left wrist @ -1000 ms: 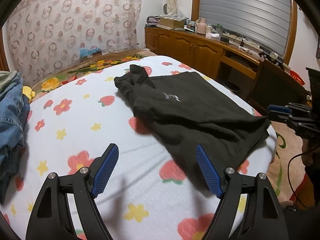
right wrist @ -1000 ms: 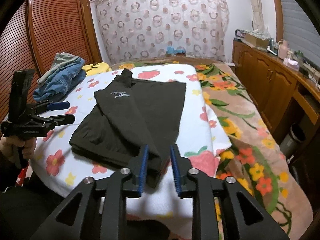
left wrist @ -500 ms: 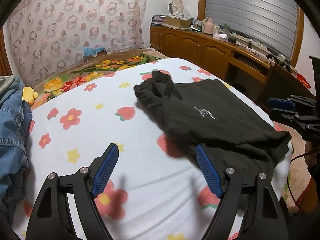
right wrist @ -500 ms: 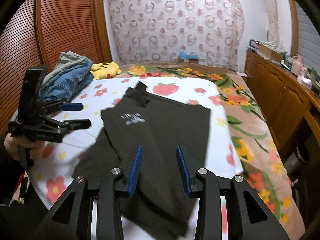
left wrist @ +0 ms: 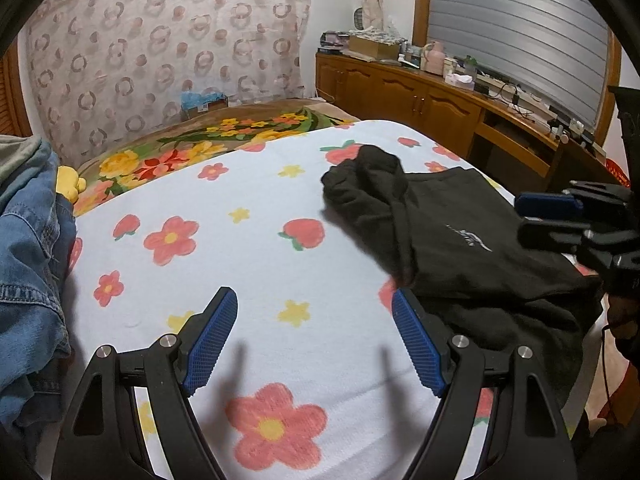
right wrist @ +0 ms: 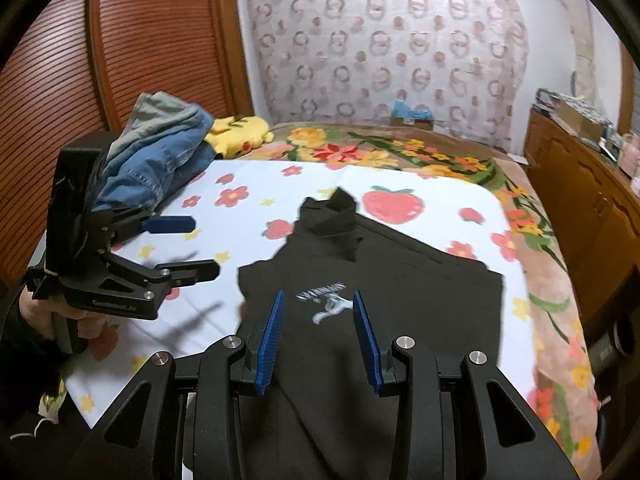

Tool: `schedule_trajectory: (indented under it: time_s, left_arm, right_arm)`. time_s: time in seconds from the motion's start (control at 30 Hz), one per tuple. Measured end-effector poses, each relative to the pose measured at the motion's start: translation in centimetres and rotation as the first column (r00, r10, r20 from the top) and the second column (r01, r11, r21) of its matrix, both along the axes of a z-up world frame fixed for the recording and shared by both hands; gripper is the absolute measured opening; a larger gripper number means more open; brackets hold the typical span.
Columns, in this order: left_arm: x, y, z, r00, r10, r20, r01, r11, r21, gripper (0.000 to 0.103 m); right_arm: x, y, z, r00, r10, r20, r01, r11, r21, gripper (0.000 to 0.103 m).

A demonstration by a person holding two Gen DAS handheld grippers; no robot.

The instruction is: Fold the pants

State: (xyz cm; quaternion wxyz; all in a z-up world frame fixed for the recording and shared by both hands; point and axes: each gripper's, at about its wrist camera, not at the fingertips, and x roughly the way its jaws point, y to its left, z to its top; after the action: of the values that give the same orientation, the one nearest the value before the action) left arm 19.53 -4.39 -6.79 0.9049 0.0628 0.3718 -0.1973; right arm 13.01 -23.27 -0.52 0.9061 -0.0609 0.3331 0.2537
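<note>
Black pants [left wrist: 460,248] with a small white logo lie folded on the flowered white sheet [left wrist: 260,208], one end bunched up at the far side. My left gripper [left wrist: 314,294] hovers open over bare sheet just left of the pants, with nothing between its blue pads. My right gripper [right wrist: 318,296] is open above the pants [right wrist: 400,292] near the logo, its pads clear of the cloth. In the right wrist view, a hand [right wrist: 60,312] holds the left gripper [right wrist: 204,246] at the left. The right gripper [left wrist: 548,220] shows at the right edge of the left wrist view.
A pile of blue jeans [right wrist: 160,160] and a yellow plush toy [right wrist: 240,136] sit at the far left of the bed. A flowered blanket [right wrist: 400,156] covers the head end. Wooden cabinets [left wrist: 420,100] run along the right side, a slatted wardrobe door [right wrist: 140,40] along the left.
The right gripper let go of the pants' near edge, opened, and moved forward over the logo. The left gripper slid left, away from the pants, still open.
</note>
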Motion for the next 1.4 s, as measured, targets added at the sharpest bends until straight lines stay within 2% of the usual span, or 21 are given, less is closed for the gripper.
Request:
schedule_trajectory:
  time_s: [0.27, 0.5, 0.53, 0.57, 0.67, 0.77, 1.07, 1.4]
  left_arm:
    - [0.3, 0.9, -0.1, 1.0, 0.002, 0.008, -0.002, 1.0, -0.013, 0.08]
    - [0.5, 1.1, -0.5, 1.0, -0.003, -0.005, 0.003, 1.0, -0.02, 0.08]
    - [0.5, 1.1, -0.5, 1.0, -0.004, -0.004, 0.004, 1.0, -0.022, 0.08]
    - [0.5, 1.1, -0.5, 1.0, -0.005, -0.003, 0.005, 1.0, -0.024, 0.08]
    - [0.4, 1.1, -0.5, 1.0, -0.008, -0.006, 0.008, 1.0, -0.022, 0.08]
    - [0.3, 0.9, -0.4, 1.0, -0.013, -0.007, 0.013, 1.0, -0.02, 0.08]
    - [0.2, 0.7, -0.4, 1.0, -0.016, -0.011, 0.016, 1.0, -0.021, 0.08]
    - [-0.2, -0.4, -0.1, 1.0, -0.024, -0.003, 0.024, 1.0, -0.004, 0.08]
  right_arm:
    - [1.6, 1.6, -0.2, 0.998, 0.055, -0.04, -0.056, 0.998, -0.026, 0.037]
    - [2.1, 2.8, -0.9, 0.994, 0.087, -0.071, -0.093, 0.992, -0.086, 0.037]
    - [2.2, 3.0, -0.9, 0.994, 0.084, -0.073, -0.091, 0.991, -0.098, 0.034]
    - [2.3, 2.9, -1.0, 0.994, 0.081, -0.074, -0.089, 0.991, -0.105, 0.021]
    - [2.8, 2.5, -0.6, 0.995, 0.075, -0.062, -0.081, 0.991, -0.104, 0.007]
    - [2.7, 2.3, 0.2, 0.997, 0.065, -0.038, -0.068, 0.992, -0.101, 0.004]
    - [3.0, 0.0, 1.4, 1.0, 0.009, 0.015, -0.007, 0.995, -0.097, 0.003]
    - [4.3, -4.7, 2.1, 0.991, -0.122, 0.057, 0.128, 0.986, -0.107, 0.003]
